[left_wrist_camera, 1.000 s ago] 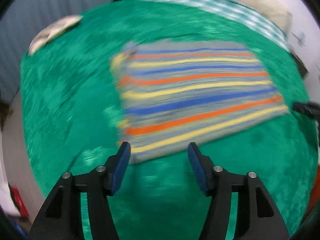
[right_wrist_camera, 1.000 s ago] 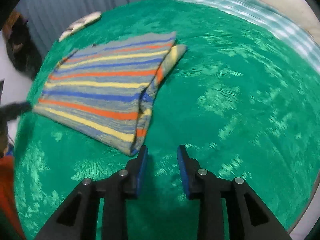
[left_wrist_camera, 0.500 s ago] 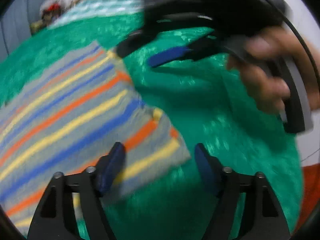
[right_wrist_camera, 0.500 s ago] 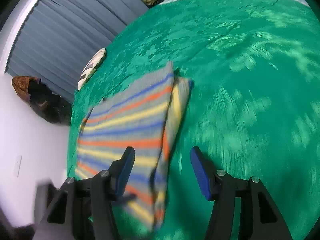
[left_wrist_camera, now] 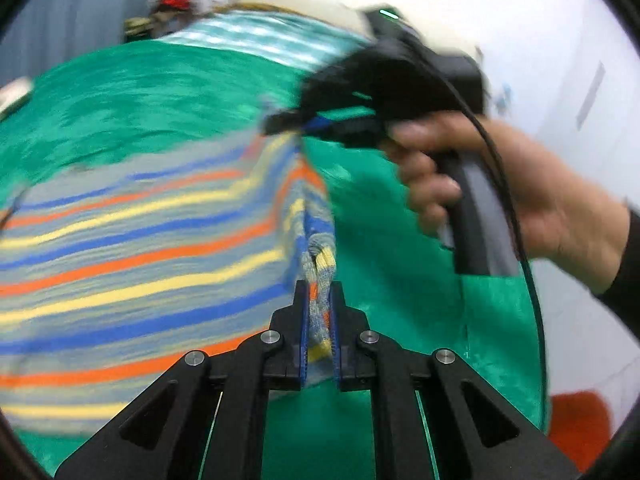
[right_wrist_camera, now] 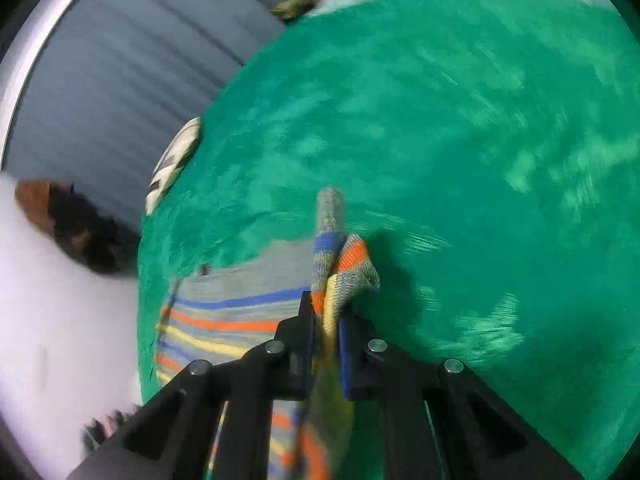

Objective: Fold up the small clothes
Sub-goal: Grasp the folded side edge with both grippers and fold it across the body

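Striped knit, the garment lies on the green cover with one edge raised. Your left gripper is clamped on that edge's near corner; your right gripper pinches the far corner (its fabric bunches above the fingertips).

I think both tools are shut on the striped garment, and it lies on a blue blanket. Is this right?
Not quite: the blanket is green, not blue, as the right wrist view shows. The rest holds: the left tool and the right tool are each shut on the striped garment.
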A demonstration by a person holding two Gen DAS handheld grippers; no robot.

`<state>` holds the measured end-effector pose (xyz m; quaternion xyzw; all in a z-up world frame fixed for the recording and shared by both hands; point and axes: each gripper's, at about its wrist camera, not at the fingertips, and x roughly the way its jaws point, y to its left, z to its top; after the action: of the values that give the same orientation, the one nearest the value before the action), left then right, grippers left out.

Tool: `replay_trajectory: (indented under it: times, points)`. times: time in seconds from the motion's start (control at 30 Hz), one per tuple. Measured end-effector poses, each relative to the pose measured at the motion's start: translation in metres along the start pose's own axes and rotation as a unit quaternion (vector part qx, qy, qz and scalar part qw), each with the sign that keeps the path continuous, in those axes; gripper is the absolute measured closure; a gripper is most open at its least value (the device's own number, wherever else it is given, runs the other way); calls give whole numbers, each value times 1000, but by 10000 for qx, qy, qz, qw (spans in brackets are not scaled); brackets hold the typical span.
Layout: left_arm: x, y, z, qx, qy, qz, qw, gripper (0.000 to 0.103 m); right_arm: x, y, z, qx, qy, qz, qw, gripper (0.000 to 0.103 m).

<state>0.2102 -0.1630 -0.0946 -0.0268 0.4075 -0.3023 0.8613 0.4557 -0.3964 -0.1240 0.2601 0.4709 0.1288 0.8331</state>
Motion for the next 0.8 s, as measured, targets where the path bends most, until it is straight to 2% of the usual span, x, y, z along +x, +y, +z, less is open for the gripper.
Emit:
replay_trajectory:
  times: [0.07, 0.17, 0.3, 0.4, 0.53, 0.67, 0.7, 0.73, 0.8]
  points:
    - [-29, 24, -2, -370, -134, 107, 9992, 96, 1, 35, 2, -230, 6, 84, 9997, 93]
    - [-73, 74, -13, -995, -282, 459, 9936, 96, 21, 94, 2, -504, 140, 301, 9982, 93]
    - [-106, 132, -36, -1674, -345, 817, 9819, 96, 83, 179, -9, -956, 467, 509, 9930, 93]
    - [-116, 168, -55, -2150, -315, 946, 9715, 96, 129, 217, -22, -1181, 717, 422, 9895, 93]
    - [-109, 193, -65, -2451, -262, 1016, 9638, 96, 184, 248, -37, -1307, 935, 208, 9868, 93]
    - [-112, 207, -77, -2668, -155, 1163, 9566, 92, 213, 250, -48, -1171, 1019, 269, 9875, 91]
    - [-107, 215, -77, -2688, -34, 1288, 9546, 84, 216, 248, -52, -1121, 1052, 452, 9871, 81]
    - [-105, 220, -77, -2707, 18, 1406, 9523, 69, 213, 241, -54, -981, 1111, 694, 9865, 67]
    - [-118, 227, -78, -2783, -95, 1595, 9471, 62, 202, 234, -55, -754, 965, 997, 9874, 50]
